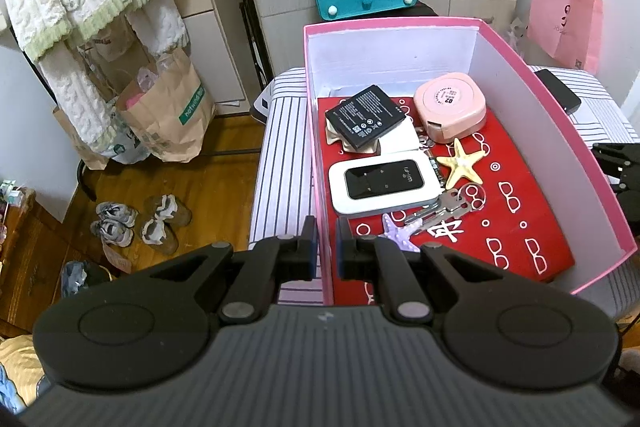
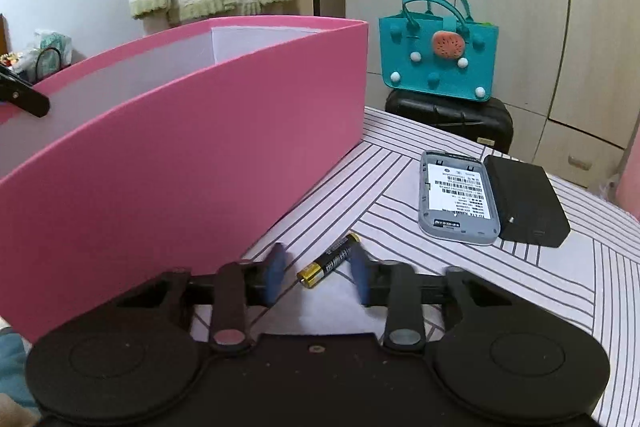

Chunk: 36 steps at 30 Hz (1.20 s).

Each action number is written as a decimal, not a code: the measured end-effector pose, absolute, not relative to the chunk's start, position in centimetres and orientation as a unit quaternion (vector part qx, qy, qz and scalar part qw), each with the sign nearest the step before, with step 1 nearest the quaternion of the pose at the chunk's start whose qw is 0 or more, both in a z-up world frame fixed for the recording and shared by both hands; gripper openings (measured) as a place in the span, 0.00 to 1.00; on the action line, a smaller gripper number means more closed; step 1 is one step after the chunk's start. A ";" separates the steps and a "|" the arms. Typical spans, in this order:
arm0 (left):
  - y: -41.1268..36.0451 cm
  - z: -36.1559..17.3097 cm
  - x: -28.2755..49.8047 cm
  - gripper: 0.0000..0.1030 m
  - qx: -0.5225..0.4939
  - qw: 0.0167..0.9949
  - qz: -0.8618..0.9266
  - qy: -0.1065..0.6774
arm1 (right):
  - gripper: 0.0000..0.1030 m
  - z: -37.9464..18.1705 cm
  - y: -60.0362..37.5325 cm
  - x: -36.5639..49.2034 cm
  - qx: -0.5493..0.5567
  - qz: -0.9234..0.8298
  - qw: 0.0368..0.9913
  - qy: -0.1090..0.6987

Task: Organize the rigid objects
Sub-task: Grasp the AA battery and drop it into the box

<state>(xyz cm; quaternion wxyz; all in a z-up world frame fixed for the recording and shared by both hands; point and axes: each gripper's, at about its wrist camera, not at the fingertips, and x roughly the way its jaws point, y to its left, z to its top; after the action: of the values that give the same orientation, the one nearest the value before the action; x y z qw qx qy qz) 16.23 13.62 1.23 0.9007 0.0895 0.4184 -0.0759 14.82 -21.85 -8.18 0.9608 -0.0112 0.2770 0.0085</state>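
Observation:
A pink box (image 1: pixel 560 131) stands on a striped tabletop (image 1: pixel 284 155). It holds a flat black battery (image 1: pixel 364 117), a pink round case (image 1: pixel 450 103), a white Wi-Fi router (image 1: pixel 382 183), a yellow starfish (image 1: pixel 460 163), keys (image 1: pixel 444 207) and a lilac starfish (image 1: pixel 396 231). My left gripper (image 1: pixel 326 251) grips the box's near left wall. My right gripper (image 2: pixel 318 273) is open on the tabletop beside the box (image 2: pixel 200 131), with an AA battery (image 2: pixel 330 259) lying between its fingers. A grey router back cover (image 2: pixel 456 197) and a black device (image 2: pixel 524 199) lie further right.
A teal felt bag (image 2: pixel 438 51) sits on a black suitcase (image 2: pixel 452 119) behind the table. A pink shopping bag (image 1: pixel 564 23) hangs at the right. Paper bags (image 1: pixel 168 111) and shoes (image 1: pixel 140 223) are on the wooden floor to the left.

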 end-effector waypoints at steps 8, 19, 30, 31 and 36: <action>13.6 1.2 16.2 0.08 0.085 0.901 -0.078 0.418 | 0.19 -7.3 -22.2 15.7 -0.009 0.018 0.950 0.310; 14.4 0.8 16.5 0.07 0.072 0.894 -0.093 0.433 | 0.10 -4.1 -21.1 14.4 -0.031 -0.010 0.964 0.264; 14.8 1.0 16.4 0.06 0.070 0.897 -0.100 0.425 | 0.10 3.5 -19.2 12.3 0.024 0.105 0.972 0.211; 14.8 1.1 16.4 0.06 0.071 0.897 -0.101 0.424 | 0.10 3.8 -18.6 12.4 0.023 0.124 0.969 0.215; 15.1 1.7 17.0 0.04 0.066 0.903 -0.104 0.411 | 0.10 3.3 -16.5 14.7 0.008 0.167 0.950 0.263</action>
<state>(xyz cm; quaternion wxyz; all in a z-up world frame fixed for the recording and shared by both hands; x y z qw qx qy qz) 16.99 15.10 1.67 0.9032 0.0658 0.4113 -0.1036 14.72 -16.55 3.25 0.9502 0.0076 0.2626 0.1674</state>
